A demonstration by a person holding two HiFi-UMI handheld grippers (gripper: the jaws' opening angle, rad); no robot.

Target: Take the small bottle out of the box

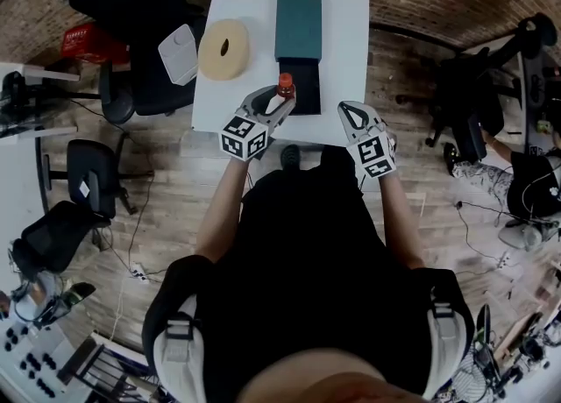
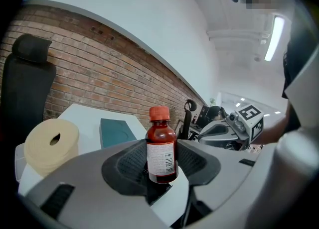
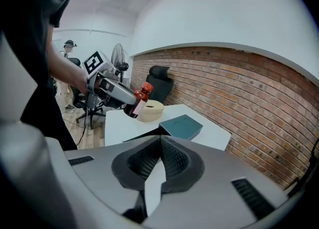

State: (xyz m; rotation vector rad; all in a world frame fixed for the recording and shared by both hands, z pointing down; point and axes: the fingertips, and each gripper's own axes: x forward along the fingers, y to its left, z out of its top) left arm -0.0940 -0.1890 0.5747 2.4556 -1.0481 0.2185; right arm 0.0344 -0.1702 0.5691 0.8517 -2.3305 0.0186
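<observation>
The left gripper (image 1: 280,100) has its jaws clamped on the bottle (image 1: 285,85), held upright and raised just left of the box's (image 1: 298,29) near end. Removal appears complete; only setting it on the tabletop (image 1: 346,7) may remain. Right of the box, the right gripper (image 3: 160,148) has its jaws together, empty.

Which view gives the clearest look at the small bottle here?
The left gripper view: the small bottle stands close up between the left gripper's fingers, red cap and label plain. The head view shows little but its cap; the right gripper view shows it small and far off.
</observation>
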